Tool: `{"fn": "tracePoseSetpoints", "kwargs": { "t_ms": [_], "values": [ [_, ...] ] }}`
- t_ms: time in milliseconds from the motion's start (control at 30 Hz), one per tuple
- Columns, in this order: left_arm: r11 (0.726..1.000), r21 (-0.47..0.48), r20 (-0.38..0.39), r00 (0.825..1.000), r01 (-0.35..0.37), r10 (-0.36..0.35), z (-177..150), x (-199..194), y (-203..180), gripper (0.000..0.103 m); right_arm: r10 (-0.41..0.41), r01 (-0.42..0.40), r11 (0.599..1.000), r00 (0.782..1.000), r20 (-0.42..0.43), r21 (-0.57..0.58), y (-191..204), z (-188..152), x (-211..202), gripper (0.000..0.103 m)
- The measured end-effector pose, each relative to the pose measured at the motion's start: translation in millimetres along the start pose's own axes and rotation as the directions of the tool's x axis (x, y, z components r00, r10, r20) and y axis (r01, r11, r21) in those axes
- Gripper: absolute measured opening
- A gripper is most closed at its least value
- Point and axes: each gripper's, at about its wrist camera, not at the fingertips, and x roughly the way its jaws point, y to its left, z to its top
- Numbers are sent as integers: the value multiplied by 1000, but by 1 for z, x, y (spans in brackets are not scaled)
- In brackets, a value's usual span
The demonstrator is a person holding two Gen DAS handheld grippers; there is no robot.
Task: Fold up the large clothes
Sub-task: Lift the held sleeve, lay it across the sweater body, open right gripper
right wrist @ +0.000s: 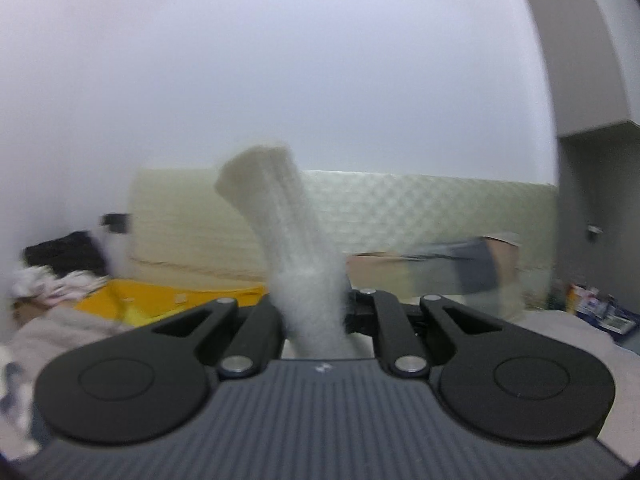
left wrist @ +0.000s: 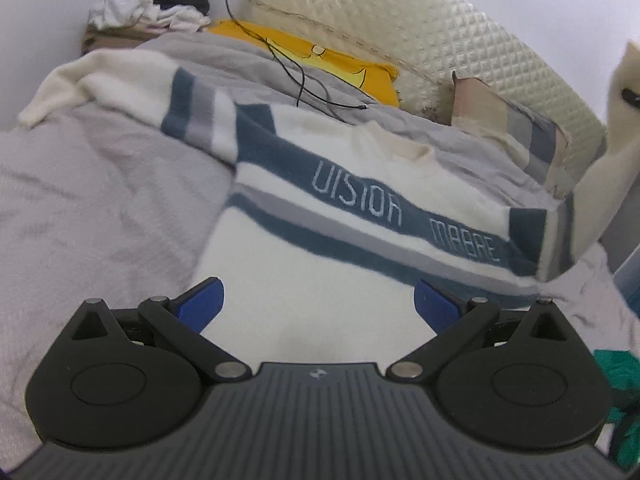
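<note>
Grey bedding (left wrist: 80,200) covers the bed on which the work takes place, with a quilted cream headboard (left wrist: 460,40) behind it. Nearest the left wrist camera, the left gripper (left wrist: 318,304) hangs over the white lower body of a sweater (left wrist: 320,208), its blue pads (left wrist: 202,302) spread wide apart and holding nothing. The sweater lies flat, chest up, with navy and grey bands and pale lettering running toward 2 o'clock. One sleeve (left wrist: 120,80) stretches out toward 10 o'clock; the other sleeve (left wrist: 608,160) rises off the bed at 3 o'clock. Farther back, a yellow garment (left wrist: 320,60) lies on the bedding with a black cable (left wrist: 304,76) across it, and a heap of clothes (left wrist: 148,4) sits at 11 o'clock.

From the right wrist camera, the right gripper (right wrist: 314,316) is clamped on that raised cream sleeve (right wrist: 280,220), whose cuff stands up toward 12 o'clock. Beyond it, blurred, a cardboard box (right wrist: 500,256) rests near the headboard (right wrist: 400,200).
</note>
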Motion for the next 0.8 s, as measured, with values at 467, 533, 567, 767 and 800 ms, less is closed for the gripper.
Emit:
{"fn": "tracePoseSetpoints", "kwargs": {
  "t_ms": [467,533,567,767,800],
  "values": [
    [981,-191,69,998,20,-7,10,-19,55,103,331,-338,941,902,-277,24,169,-139,-53,12],
    [983,-181,80,997,22,-7,11,-15,54,103,339,-351,936,880,-332,27,179,-163,-50,12],
    [985,-169,84,997,17,-2,12,-13,52,103,347,-363,931,868,-354,23,181,-174,-50,13],
    [990,-140,85,996,17,-5,14,3,47,103,387,-393,916,814,-433,80,182,-196,-48,15],
    [990,-137,85,996,17,-5,15,5,46,103,397,-398,912,805,-441,97,185,-194,-51,18]
  ]
}}
